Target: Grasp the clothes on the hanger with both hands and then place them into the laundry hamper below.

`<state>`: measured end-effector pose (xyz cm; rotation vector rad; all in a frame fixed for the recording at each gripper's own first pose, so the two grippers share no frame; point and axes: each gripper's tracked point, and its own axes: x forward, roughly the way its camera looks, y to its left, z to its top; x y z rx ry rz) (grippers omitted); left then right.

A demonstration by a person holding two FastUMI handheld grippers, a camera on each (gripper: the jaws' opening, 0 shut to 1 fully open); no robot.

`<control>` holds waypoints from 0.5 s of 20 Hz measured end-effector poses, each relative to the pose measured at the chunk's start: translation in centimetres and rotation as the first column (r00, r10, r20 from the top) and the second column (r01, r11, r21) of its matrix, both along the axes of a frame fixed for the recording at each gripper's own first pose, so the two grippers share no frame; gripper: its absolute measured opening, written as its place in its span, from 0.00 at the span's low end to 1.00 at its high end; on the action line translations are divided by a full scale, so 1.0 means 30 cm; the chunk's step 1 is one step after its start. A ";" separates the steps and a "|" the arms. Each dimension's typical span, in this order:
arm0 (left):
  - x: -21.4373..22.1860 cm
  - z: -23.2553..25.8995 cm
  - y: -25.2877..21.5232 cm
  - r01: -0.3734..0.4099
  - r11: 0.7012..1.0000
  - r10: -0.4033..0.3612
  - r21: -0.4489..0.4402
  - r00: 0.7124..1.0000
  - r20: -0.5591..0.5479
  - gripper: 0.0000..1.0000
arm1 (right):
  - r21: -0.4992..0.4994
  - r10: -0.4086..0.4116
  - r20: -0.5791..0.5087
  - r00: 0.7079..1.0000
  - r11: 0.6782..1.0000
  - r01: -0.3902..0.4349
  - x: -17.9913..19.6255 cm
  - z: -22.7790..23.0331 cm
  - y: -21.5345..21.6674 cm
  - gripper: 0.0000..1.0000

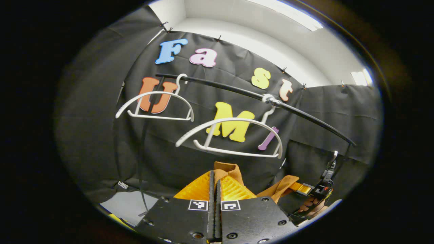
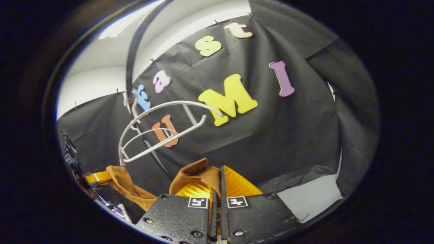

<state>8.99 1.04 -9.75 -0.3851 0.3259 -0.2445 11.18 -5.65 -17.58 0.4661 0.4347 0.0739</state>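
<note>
Left gripper view: the left gripper (image 1: 215,184), jaws clenched on a fold of the brown garment (image 1: 226,170), soft woven cloth bunched at 6 o'clock. Two white hangers (image 1: 230,137), curved and bare, hang on a thin dark rail (image 1: 305,117) above, toward 12 o'clock. At 4 o'clock the cloth stretches to the right gripper (image 1: 307,188). Right gripper view: the right gripper (image 2: 217,184), jaws grasping the same crumpled garment, which trails toward 8 o'clock.

brown garment (image 1: 227,169) | off white hanger (image 1: 234,135) | bunched below it
</note>
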 end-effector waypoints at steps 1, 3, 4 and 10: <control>-0.010 0.009 -0.030 0.026 1.000 -0.026 -0.003 1.000 0.001 0.06 | 0.000 0.018 0.005 1.000 1.000 -0.018 -0.021 0.016 0.034 0.07; -0.024 0.008 -0.083 0.072 0.997 -0.072 -0.010 0.997 0.007 0.06 | -0.002 0.058 0.013 0.998 0.998 -0.058 -0.062 0.050 0.106 0.07; -0.035 0.009 -0.110 0.093 0.996 -0.093 -0.012 0.996 0.010 0.06 | -0.003 0.079 0.012 0.997 0.997 -0.079 -0.084 0.061 0.140 0.07; -0.081 -0.002 -0.211 0.187 0.982 -0.187 0.010 0.982 -0.006 0.06 | 0.016 0.151 0.011 0.988 0.988 -0.151 -0.172 0.096 0.304 0.07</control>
